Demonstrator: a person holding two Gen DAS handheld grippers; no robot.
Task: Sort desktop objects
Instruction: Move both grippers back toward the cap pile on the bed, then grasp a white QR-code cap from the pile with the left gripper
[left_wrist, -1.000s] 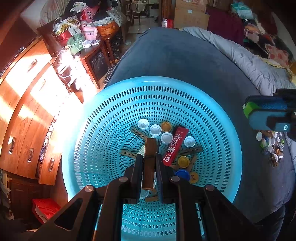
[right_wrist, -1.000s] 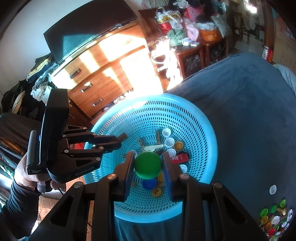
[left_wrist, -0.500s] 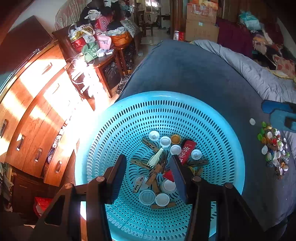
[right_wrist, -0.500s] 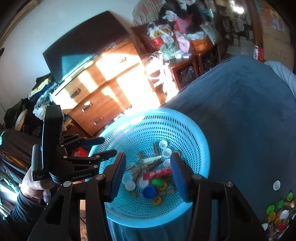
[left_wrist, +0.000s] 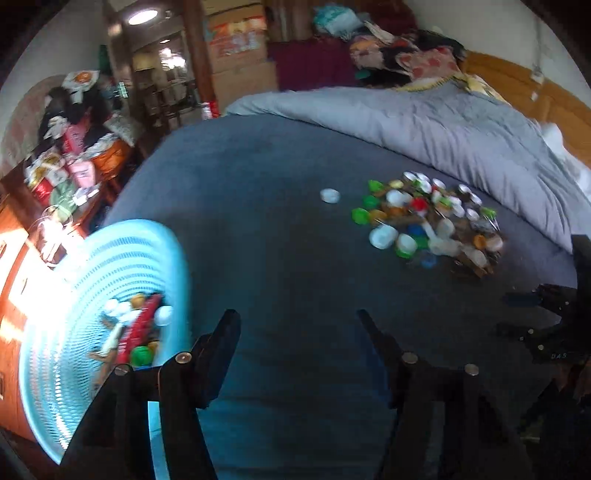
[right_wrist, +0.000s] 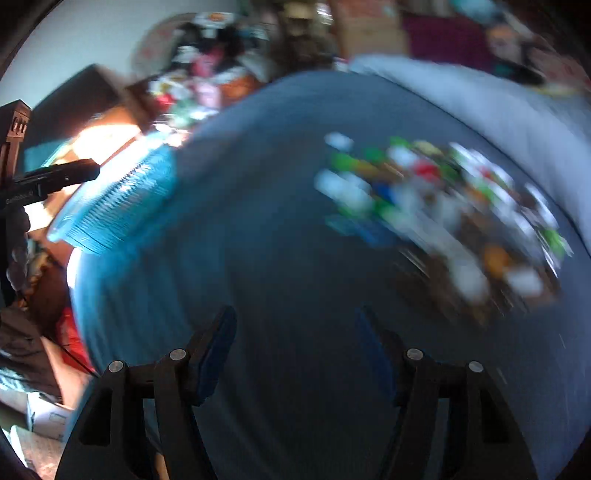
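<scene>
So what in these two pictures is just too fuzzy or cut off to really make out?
- Right wrist view: the heap of coloured plastic bottle caps is smeared by motion blur; single pieces cannot be told apart.
- Right wrist view: the round turquoise perforated plastic basket shows only its outer wall; its contents are hidden.
- Left wrist view: the basket is blurred, so the small items inside are unclear.
- Left wrist view: the right gripper is cut off by the edge.
</scene>
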